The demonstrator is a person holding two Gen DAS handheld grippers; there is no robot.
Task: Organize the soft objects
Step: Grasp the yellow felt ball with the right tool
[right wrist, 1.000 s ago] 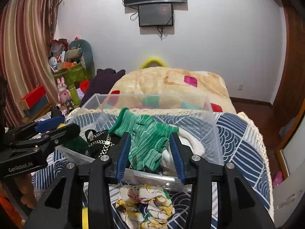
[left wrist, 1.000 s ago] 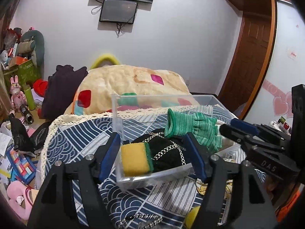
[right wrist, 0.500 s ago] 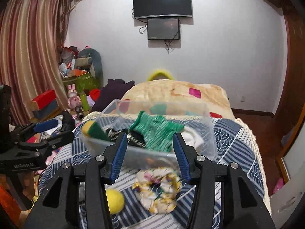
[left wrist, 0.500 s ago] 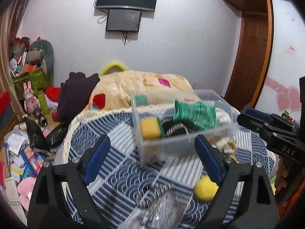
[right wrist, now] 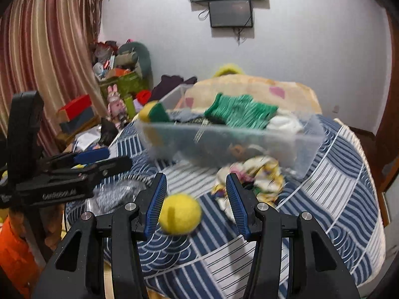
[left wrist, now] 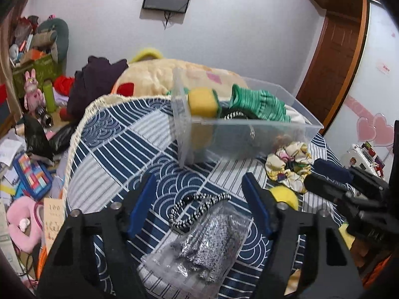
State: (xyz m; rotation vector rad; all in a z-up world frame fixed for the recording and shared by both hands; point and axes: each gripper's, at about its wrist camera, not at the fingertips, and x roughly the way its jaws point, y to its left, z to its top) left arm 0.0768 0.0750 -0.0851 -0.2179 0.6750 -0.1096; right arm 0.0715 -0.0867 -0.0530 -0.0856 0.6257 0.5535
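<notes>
our right tongs (right wrist: 197,199) hang spread around the yellow ball (right wrist: 180,213) on the bed (right wrist: 336,186); left tongs (left wrist: 199,199) spread above the bagged cord (left wrist: 207,234); closing off-centre may squirt the ball away, short of the clear bin (left wrist: 249,134).

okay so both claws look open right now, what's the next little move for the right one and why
Probably ease the right claw down and a touch left around the yellow ball, then close. The ball lies loose on the blue patterned cover, nearer the claw's left finger, while the clear bin already holds the green glove.
</notes>
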